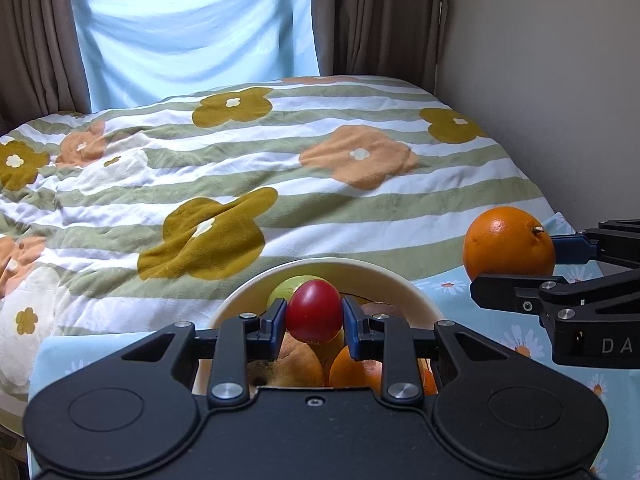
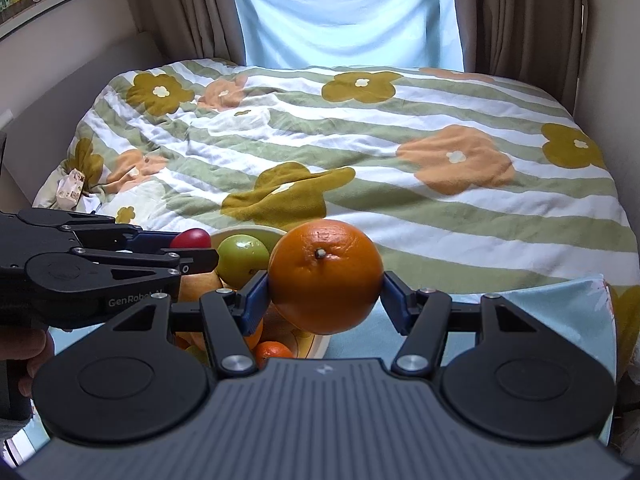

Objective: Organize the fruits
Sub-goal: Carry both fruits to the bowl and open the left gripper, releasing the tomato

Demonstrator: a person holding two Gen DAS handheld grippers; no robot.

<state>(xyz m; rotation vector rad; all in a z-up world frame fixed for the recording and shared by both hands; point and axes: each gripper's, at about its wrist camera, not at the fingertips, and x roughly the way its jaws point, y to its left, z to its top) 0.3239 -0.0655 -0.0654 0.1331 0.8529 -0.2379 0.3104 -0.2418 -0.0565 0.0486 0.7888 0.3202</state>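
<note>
Both tongs clamped | left tongs (image 1: 315, 317): red fruit (image 1: 315, 311) | right tongs (image 2: 325, 294): orange (image 2: 325, 276)

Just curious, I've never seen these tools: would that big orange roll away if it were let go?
Probably. The orange is round and smooth, held only at its two sides by the right tool, so it would likely roll once it landed. Its glossy peel may be a bit slippery. It looks firm, keeping its shape where the pads press it.

A glossy, smooth red fruit (image 1: 315, 311) and a dimpled orange (image 2: 325, 276) are seen against matt black plastic fingers (image 1: 267, 330) and a soft cotton quilt (image 1: 280, 152).
</note>
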